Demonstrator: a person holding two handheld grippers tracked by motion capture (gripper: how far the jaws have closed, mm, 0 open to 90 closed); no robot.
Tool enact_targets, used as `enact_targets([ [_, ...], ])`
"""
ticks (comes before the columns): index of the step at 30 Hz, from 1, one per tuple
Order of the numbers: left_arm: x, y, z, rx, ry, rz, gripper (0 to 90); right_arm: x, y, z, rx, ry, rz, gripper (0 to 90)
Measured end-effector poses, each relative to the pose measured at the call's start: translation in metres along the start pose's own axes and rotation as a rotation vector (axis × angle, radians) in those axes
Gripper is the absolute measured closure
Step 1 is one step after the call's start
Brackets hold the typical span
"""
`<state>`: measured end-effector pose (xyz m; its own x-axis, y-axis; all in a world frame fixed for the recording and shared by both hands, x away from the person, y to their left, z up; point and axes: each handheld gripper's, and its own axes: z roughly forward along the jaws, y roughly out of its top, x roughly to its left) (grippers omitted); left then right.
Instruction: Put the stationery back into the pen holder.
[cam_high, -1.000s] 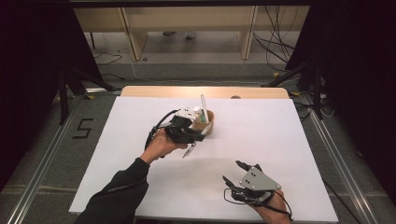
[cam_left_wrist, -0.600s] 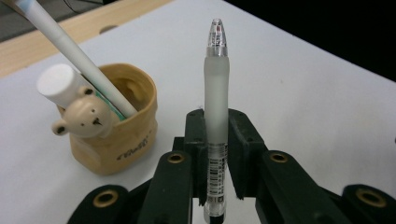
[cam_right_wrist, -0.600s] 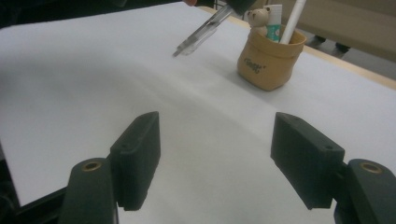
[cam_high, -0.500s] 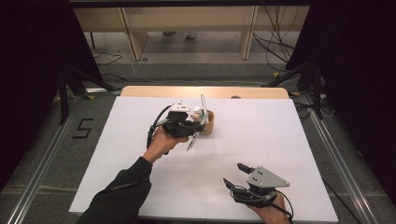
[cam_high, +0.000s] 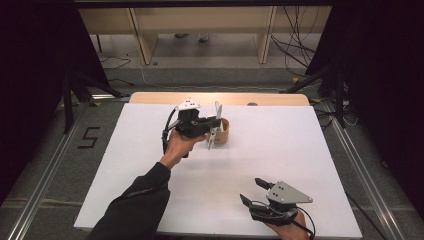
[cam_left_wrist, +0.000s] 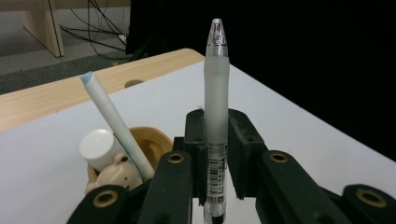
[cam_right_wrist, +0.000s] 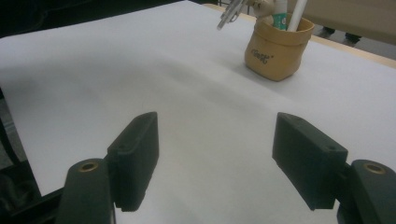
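My left gripper (cam_high: 212, 128) is shut on a frosted clear pen (cam_high: 213, 135), held just in front of a tan pen cup (cam_high: 224, 131) at the far middle of the white table. In the left gripper view the pen (cam_left_wrist: 216, 88) stands upright between the jaws of that gripper (cam_left_wrist: 216, 128). The cup (cam_left_wrist: 145, 138) lies just behind and left, holding a white and blue pen (cam_left_wrist: 113, 125) and a white-capped item (cam_left_wrist: 97, 146). My right gripper (cam_high: 251, 191) rests open near the table's front edge. Nothing lies between its jaws in the right gripper view (cam_right_wrist: 215, 154), where the cup (cam_right_wrist: 274, 52) shows far off.
The white table sheet (cam_high: 300, 150) stretches between the two grippers. A wooden strip (cam_high: 165, 97) runs along the far edge. Beyond it are wooden bench legs (cam_high: 145, 40) and cables on the floor. Dark curtains flank both sides.
My left gripper has risen and moved farther from the person, bringing the pen up beside the cup. The right gripper has shifted slightly to the right near the front edge.
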<state>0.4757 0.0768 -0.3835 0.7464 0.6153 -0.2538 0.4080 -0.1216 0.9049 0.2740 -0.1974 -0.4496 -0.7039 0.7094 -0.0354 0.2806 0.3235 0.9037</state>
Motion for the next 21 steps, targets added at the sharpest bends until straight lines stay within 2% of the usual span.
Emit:
enact_targets([
  [8, 0.008, 0.01, 0.009, -0.066, 0.0, -0.036, 79.0, -0.003, -0.004, -0.003, -0.03, 0.034, 0.076, 29.8],
  [13, 0.014, 0.015, 0.017, -0.095, 0.011, -0.042, 79.0, -0.002, -0.006, -0.003, -0.024, 0.038, 0.078, 29.8],
  [18, 0.022, 0.016, 0.022, -0.125, 0.012, -0.087, 79.0, -0.002, -0.007, -0.004, -0.024, 0.04, 0.071, 29.8],
  [21, 0.024, 0.017, 0.027, -0.129, 0.019, -0.088, 79.0, -0.001, -0.008, -0.003, -0.02, 0.039, 0.074, 29.8],
])
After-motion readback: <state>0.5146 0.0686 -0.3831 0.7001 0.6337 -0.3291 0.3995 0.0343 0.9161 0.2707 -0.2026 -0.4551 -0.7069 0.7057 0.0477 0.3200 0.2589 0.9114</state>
